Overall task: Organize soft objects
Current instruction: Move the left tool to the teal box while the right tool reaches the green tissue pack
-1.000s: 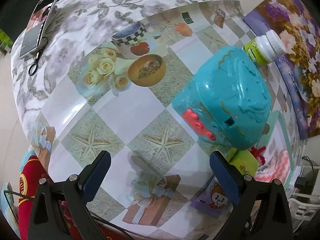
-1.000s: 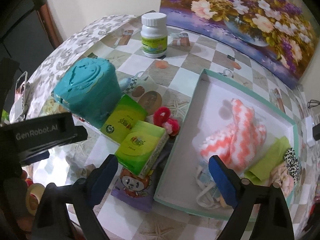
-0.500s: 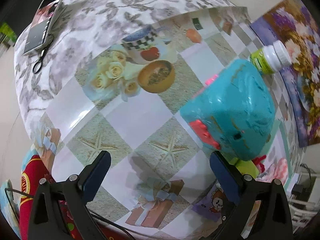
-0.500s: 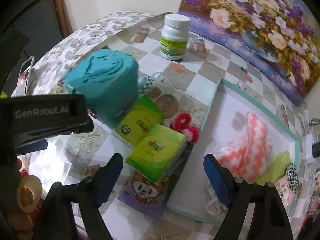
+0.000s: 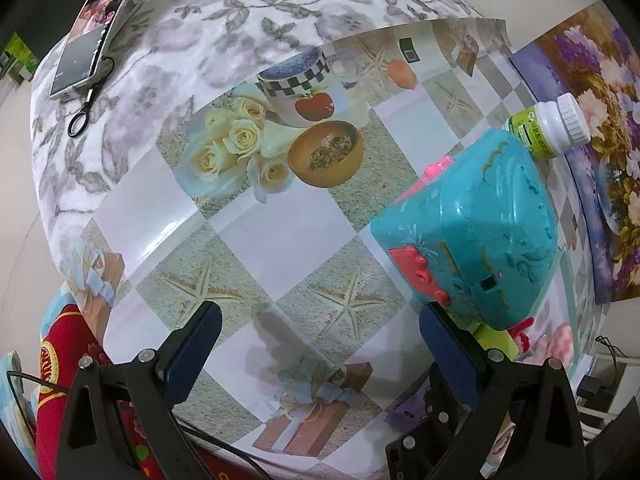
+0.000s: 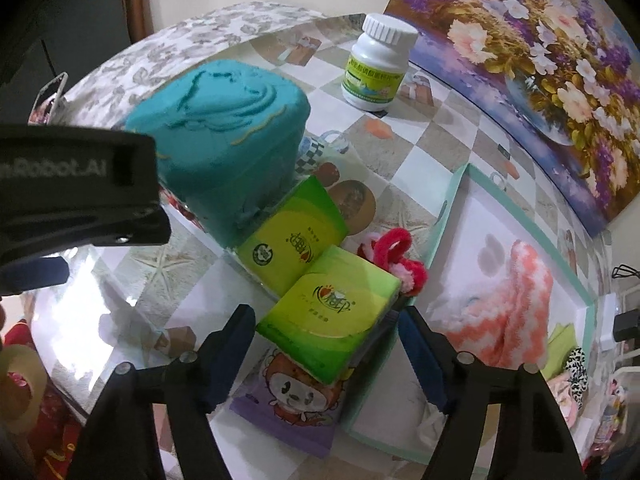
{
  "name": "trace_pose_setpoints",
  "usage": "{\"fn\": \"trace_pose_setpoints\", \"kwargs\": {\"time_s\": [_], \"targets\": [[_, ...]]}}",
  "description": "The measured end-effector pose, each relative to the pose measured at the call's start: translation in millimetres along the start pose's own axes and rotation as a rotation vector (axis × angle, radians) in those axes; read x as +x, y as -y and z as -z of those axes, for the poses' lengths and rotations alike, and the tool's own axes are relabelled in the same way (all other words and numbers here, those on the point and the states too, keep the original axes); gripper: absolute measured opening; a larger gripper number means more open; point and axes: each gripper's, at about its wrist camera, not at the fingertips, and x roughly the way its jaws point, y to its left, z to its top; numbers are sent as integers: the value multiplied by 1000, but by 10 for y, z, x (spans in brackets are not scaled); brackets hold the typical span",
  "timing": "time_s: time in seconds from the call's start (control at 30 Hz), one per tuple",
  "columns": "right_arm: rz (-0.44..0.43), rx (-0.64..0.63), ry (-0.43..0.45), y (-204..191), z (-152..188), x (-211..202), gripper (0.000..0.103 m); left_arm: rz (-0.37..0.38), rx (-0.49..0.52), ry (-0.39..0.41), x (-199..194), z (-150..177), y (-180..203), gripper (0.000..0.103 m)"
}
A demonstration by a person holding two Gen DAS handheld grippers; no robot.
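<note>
Two green tissue packs lie by the teal toy box [image 6: 224, 128]. The nearer pack [image 6: 332, 312] sits between the jaws of my right gripper [image 6: 326, 340], which are closing; the pads do not press on it. The farther pack [image 6: 296, 232] leans against the box. A purple cartoon pack [image 6: 296, 404] lies under the near one, and a red-pink fuzzy loop [image 6: 394, 256] beside it. The mint-rimmed white tray [image 6: 456, 208] holds an orange-white knit cloth [image 6: 516, 304], a green cloth and a leopard scrunchie [image 6: 576, 368]. My left gripper [image 5: 320, 332] hangs open over bare tablecloth, left of the teal box [image 5: 476, 236].
A white pill bottle [image 6: 378, 64] stands at the back, in front of a flower painting [image 6: 540, 48]. A phone [image 5: 96, 28] and a black ring cord lie at the table's far left. The left gripper's black body [image 6: 76, 196] fills the left of the right wrist view.
My right gripper has come down and left onto the near green pack, and its jaws have narrowed around it. The left gripper's view has shifted slightly across the table.
</note>
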Motion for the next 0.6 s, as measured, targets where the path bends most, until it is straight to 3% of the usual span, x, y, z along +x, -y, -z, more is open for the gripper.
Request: {"fn": "trace_pose_setpoints", "kwargs": {"time_s": [0.2,0.6], "targets": [[32,-24,-3,-41,-8,44,71,3,-4,-1,-3,3,-26,99],[-8,5,1,20,-10,14,67,12,-5,-5,-1,11,-31,99]]}}
